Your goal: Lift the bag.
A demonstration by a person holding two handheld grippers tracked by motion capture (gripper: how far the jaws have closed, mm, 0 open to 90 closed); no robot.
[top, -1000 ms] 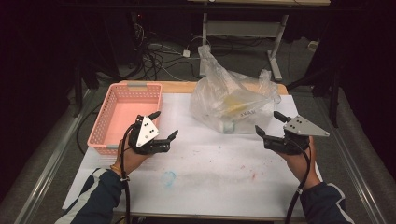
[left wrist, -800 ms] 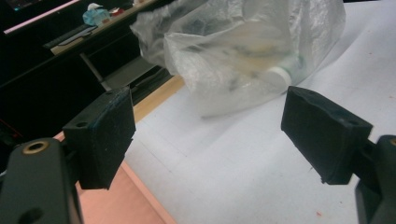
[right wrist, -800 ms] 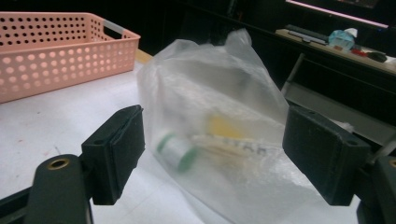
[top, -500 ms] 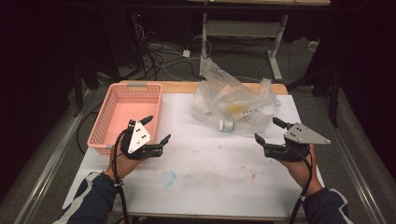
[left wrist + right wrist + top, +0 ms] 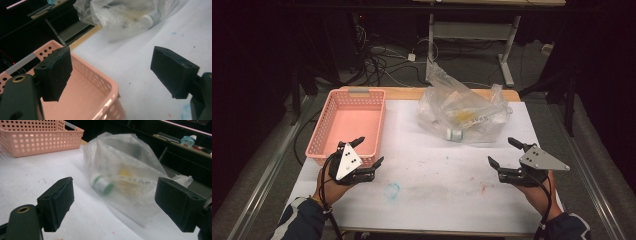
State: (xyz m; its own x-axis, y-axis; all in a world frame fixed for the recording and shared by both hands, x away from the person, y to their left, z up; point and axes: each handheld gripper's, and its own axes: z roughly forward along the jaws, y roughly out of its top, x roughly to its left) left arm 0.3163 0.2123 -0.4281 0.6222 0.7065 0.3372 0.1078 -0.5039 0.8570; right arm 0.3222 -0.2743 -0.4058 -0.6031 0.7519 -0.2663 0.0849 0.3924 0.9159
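While reaching for the bag (image 5: 464, 117), slumped on the far middle of the table (image 5: 437, 200) just right of the basket (image 5: 362, 91), treat it as soft and shifting. Clear crumpled film, mouth bunched up at the far side, a green-capped bottle (image 5: 455, 134) and something yellow lying inside against the near wall.

Avoid pinching at the bottle. Aim for loose film instead, probably the raised bunch at the top, so as to lift without squeezing the contents.

Bring the right gripper (image 5: 501, 150) in first, already facing the bag squarely: jaws just now opening to full width, nothing between them, bag well ahead. Keep them wide until astride a fold, then close firmly, thin film slipping easily from flat pads.

Use the left gripper (image 5: 371, 150) to steady or spread the other side of the film. Also wide and empty, hovering at the basket's near right corner with one jaw over the rim. Raise it clear of that rim before swinging across, to avoid catching the basket wall.

Move slowly once gripped, given a bottle likely to roll and drag the bag sideways. Cannot tell whether tied or open at the mouth, so check before tipping anything out.
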